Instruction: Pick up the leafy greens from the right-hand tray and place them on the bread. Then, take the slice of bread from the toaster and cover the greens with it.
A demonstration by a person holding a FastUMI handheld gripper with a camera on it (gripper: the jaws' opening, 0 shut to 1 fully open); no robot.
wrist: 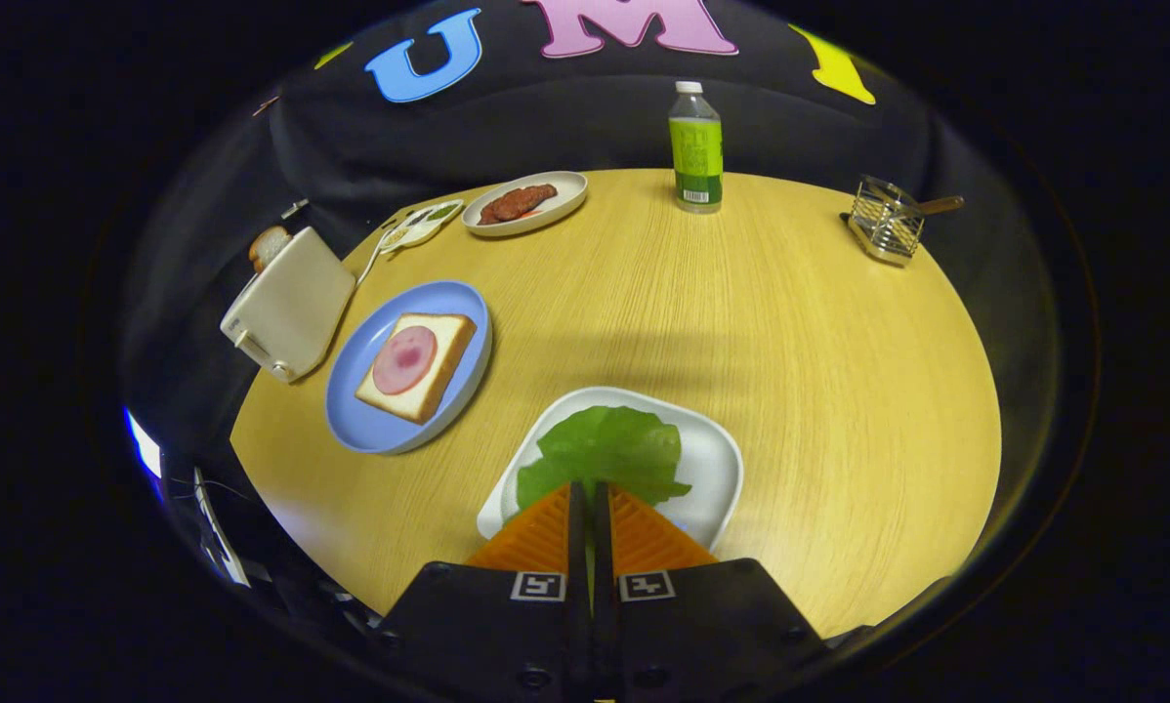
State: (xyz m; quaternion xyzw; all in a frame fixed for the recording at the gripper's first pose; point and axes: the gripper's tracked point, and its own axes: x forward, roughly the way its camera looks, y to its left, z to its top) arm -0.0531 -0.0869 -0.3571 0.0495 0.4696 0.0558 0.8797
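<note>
Tongs (590, 488) drawn together, fingers nearly touching with just a thin slit between them, and a sliver of green shows in that slit, so they appear pinched on the near edge of the flat green leafy greens (605, 451); the grip itself is hidden under the fingertips

Leafy greens lie in a white rounded-square tray (717, 459) on the round light-wood tabletop (741, 322), spread just ahead of the fingertips, near edge under them

Beyond and left of the tray sits a round pale-blue plate (365, 376) carrying a square slice of toast-coloured bread (443, 351) topped with a round pink slice of ham (404, 359); bread lies flat, tilted cornerwise on the plate

Just left of the blue plate, touching or almost touching its rim, stands a cream boxy toaster (292, 298) at the tabletop edge, a browned slice of bread (269, 246) poking up from its slot

Farther back: small oval white dish with a brown meat patty (517, 203), beside it a small white tray with bits of green filling (421, 225), too small to tell more

Clear plastic bottle with green label and white cap (695, 146) upright at the far edge, metal wire rack holding a wooden-handled utensil (888, 223) off to the far right, well apart from everything else
</note>
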